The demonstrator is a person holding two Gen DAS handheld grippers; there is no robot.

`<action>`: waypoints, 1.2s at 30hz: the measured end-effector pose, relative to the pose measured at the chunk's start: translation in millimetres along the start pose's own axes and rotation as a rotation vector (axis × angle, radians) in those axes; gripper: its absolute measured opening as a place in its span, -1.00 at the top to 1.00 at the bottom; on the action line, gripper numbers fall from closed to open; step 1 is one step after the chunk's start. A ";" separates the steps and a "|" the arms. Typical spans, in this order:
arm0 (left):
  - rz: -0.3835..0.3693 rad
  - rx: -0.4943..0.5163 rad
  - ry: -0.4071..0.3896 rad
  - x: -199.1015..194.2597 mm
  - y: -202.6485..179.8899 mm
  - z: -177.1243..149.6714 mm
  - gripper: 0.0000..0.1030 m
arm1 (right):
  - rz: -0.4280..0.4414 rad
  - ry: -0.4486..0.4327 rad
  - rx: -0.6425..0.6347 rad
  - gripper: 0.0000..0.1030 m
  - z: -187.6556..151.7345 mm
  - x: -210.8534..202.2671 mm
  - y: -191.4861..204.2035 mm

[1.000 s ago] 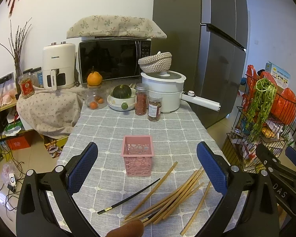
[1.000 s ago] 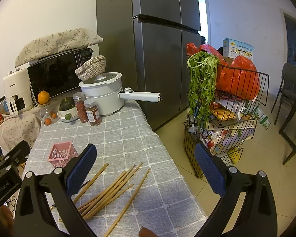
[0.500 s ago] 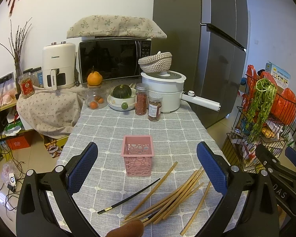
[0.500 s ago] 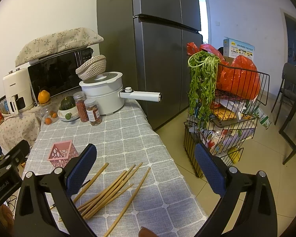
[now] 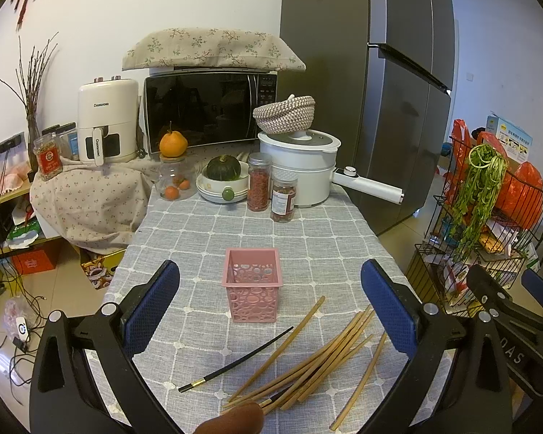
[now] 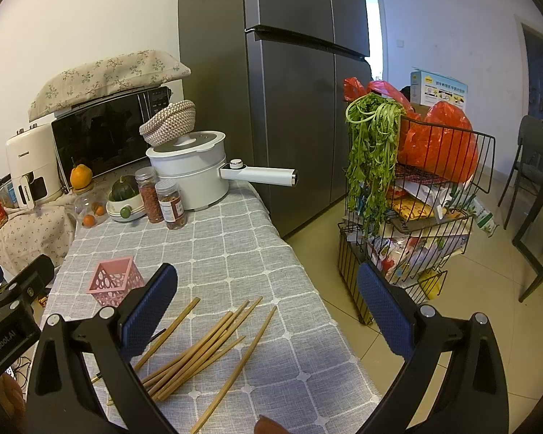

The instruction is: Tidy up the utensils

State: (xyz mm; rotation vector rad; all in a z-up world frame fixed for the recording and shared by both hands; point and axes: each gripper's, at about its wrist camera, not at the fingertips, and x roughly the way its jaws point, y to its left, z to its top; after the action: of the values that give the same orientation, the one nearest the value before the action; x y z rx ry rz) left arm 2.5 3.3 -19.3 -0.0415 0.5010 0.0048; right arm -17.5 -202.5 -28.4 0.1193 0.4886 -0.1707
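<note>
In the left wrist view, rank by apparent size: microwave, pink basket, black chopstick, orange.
1. microwave
2. pink basket, unsure: it sits nearer the camera
3. black chopstick, long but very thin
4. orange

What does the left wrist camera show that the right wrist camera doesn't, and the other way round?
Only the left wrist view shows the black chopstick whole, lying apart from the wooden ones, and bare twigs by the wall. Only the right wrist view shows the dark chair and the doorway behind it. Both show the pink basket, upright and empty, the heap of wooden chopsticks on the checked tablecloth, the white pot, the microwave, and each hand-held gripper open: left, right.
</note>
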 end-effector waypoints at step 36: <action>-0.187 -0.005 0.672 112.8 -1.3 -37.7 -0.86 | 0.270 0.411 0.507 -0.88 -35.6 73.6 -81.4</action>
State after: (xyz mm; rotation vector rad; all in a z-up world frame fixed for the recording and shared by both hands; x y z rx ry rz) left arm 83.4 -0.1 -106.5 -0.0962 1.1669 -0.1962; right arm 14.6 -286.6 -100.6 0.7229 0.8250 0.0011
